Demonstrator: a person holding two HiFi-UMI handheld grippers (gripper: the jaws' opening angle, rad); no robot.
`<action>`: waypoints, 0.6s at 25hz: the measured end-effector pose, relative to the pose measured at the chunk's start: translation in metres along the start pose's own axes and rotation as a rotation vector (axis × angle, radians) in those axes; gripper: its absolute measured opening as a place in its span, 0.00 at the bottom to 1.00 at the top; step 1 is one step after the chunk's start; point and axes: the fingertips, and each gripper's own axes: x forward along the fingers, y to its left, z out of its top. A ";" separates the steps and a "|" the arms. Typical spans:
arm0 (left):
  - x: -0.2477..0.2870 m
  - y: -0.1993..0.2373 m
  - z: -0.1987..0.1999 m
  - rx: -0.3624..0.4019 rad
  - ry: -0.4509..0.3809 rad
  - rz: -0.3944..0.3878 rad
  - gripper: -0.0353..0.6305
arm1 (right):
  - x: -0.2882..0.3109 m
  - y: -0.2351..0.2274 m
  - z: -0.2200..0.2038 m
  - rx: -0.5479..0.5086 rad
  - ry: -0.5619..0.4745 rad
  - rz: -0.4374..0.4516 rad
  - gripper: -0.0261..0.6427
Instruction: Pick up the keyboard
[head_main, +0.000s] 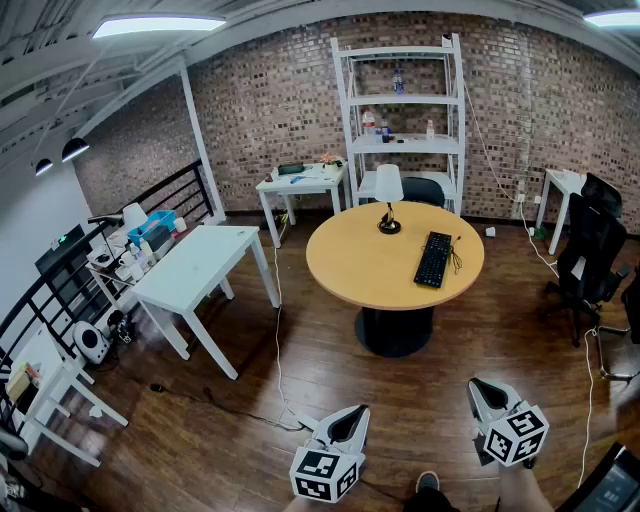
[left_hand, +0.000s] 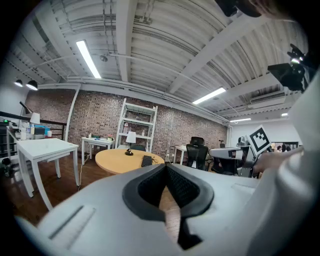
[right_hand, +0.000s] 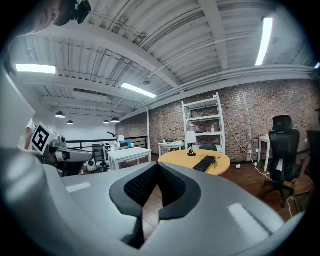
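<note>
The task is at its very start, the approach: the black keyboard (head_main: 434, 259) lies flat on the round wooden surface (head_main: 340, 262), a little right of centre in the upper half of the head view, untouched, with its cable bunched at its right side and a small white-shaded lamp (head_main: 388, 195) standing above it and to the left in the frame. Both tools sit at the bottom edge of that view over the plank floor (head_main: 250, 400), well apart from the surface. The left tool (head_main: 352, 418) is clenched, its dark pads meeting with nothing between them, and the right tool (head_main: 482, 390) is clenched and empty as well. Each of the 2 gripper views shows the keyboard small and far off beyond the closed tips. The next move likely calls for walking up to the surface, releasing at least 1 tool, and bringing it in low toward an edge of the keyboard. The board is thin, so a jaw would probably have to slide under an edge, and the trailing cable could drag when it lifts.
</note>
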 end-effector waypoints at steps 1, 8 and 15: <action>0.013 0.002 0.000 -0.001 0.002 0.003 0.10 | 0.007 -0.010 0.001 -0.001 -0.001 0.003 0.04; 0.111 0.005 0.015 0.002 -0.008 0.040 0.10 | 0.056 -0.095 0.013 -0.018 -0.014 0.031 0.04; 0.210 0.001 0.017 -0.015 -0.002 0.071 0.10 | 0.099 -0.181 0.022 -0.033 -0.014 0.072 0.04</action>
